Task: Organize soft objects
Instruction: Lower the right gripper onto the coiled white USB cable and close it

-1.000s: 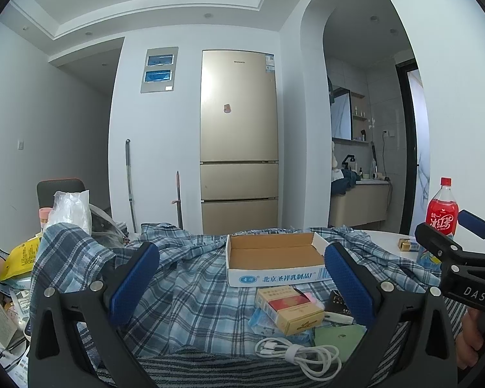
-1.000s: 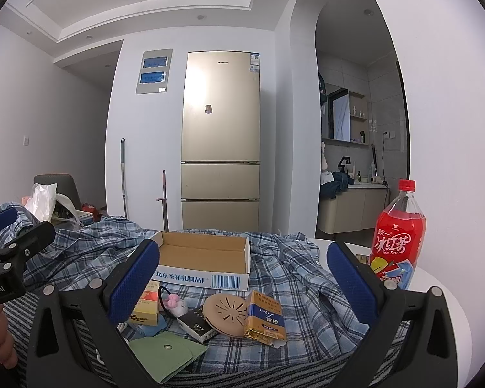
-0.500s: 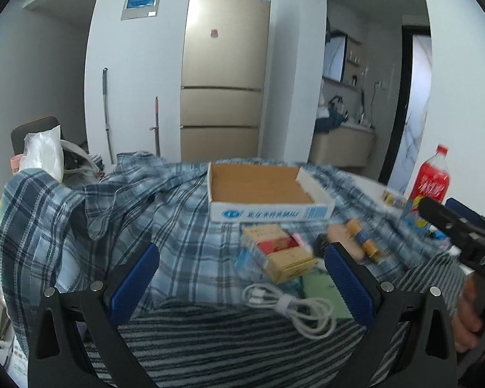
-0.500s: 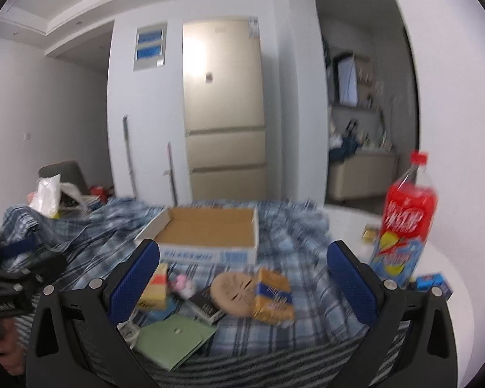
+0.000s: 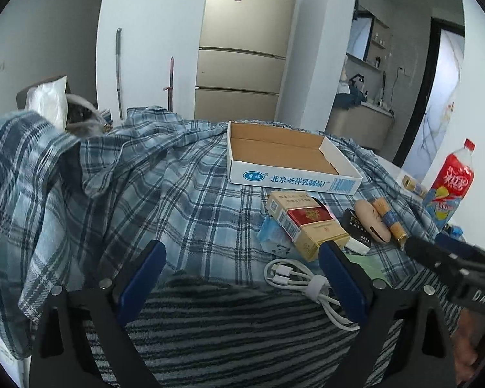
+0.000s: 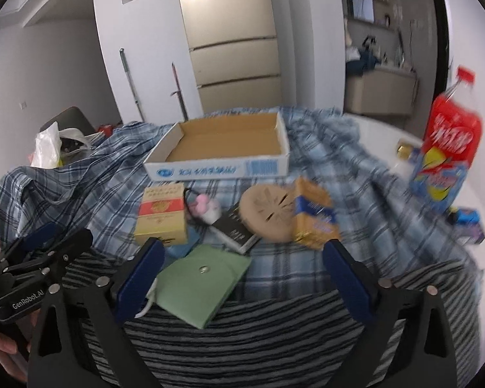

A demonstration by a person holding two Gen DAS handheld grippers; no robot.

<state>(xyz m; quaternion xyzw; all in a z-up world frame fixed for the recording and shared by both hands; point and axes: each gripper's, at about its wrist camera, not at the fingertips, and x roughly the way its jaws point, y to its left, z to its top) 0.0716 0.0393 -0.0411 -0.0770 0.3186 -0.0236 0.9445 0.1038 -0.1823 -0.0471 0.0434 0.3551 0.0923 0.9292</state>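
- Closing slightly, left gripper [image 5: 242, 278] jaws wide, grasping nothing, over striped cloth [image 5: 242, 329]; white cable [image 5: 294, 278] between
- right gripper [image 6: 242, 274] likewise; green pouch [image 6: 203, 284] between

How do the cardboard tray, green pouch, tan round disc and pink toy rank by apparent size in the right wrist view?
1. cardboard tray
2. green pouch, though it lies nearest the camera
3. tan round disc
4. pink toy
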